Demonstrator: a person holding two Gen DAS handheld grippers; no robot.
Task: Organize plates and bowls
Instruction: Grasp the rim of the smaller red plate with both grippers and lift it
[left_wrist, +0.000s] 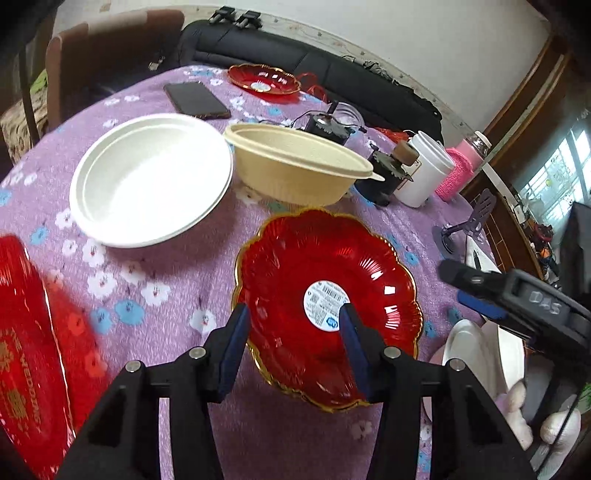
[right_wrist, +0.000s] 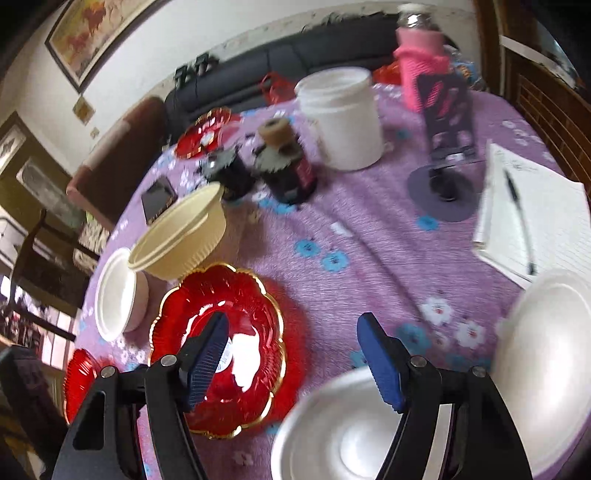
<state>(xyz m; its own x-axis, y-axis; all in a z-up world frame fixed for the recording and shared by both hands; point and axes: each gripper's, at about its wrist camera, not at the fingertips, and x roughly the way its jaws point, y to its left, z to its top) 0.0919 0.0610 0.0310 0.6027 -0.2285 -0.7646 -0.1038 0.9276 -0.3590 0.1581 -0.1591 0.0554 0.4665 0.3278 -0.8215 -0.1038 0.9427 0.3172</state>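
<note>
A red scalloped plate with a gold rim (left_wrist: 325, 306) lies on the purple cloth; my open left gripper (left_wrist: 293, 321) hovers over its near left edge. It also shows in the right wrist view (right_wrist: 221, 343). A white plate (left_wrist: 151, 177) and a beige bowl (left_wrist: 295, 166) lie beyond it. Another red plate (left_wrist: 264, 79) sits at the far edge. My right gripper (right_wrist: 293, 332) is open and empty above the cloth, between the red plate and a white bowl (right_wrist: 332, 432). Another white bowl (right_wrist: 546, 343) is at the right.
A phone (left_wrist: 195, 99), white cup (right_wrist: 343, 118), pink-sleeved bottle (right_wrist: 421, 66), dark jars (right_wrist: 288, 166), phone stand (right_wrist: 447, 155) and notepad with pen (right_wrist: 528, 218) crowd the far table. A red tray (left_wrist: 29, 350) lies at the left. Chair and sofa stand behind.
</note>
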